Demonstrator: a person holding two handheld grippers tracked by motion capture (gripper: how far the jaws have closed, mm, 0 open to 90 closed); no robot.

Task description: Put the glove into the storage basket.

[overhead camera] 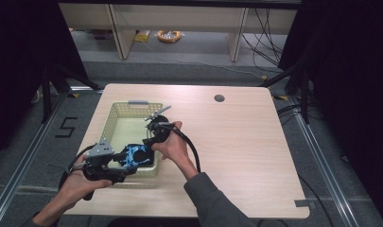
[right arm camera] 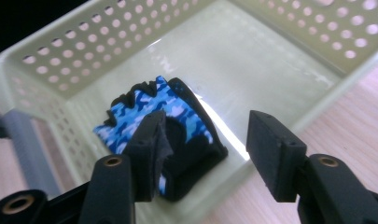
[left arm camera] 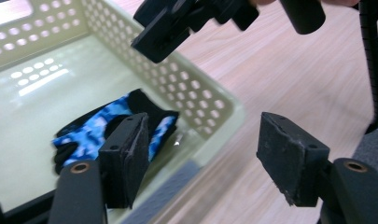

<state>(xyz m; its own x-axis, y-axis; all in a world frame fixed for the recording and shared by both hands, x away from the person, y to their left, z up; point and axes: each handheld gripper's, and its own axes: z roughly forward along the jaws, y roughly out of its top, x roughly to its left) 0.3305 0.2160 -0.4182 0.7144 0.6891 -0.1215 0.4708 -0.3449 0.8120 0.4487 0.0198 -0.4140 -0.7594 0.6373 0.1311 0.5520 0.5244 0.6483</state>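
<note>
In the high view, the person's forearms are coming in from the bottom edge; the left gripper (overhead camera: 114, 163) is hanging at the near left corner of the pale green basket (overhead camera: 114, 113), and the right gripper (overhead camera: 150, 137) is hovering over its near right side. A blue camouflage glove (overhead camera: 138, 155) is lying inside the basket's near end.

In the left gripper view, the left gripper (left arm camera: 203, 151) is standing wide with nothing between its pads, the glove (left arm camera: 100, 128) lying on the basket floor beyond the left pad, the basket wall (left arm camera: 196, 100) running past.

In the right gripper view, the right gripper (right arm camera: 210, 147) is gaping wide above the glove (right arm camera: 149, 105), not pressing on it, with the basket rim (right arm camera: 317, 93) beside it
</note>
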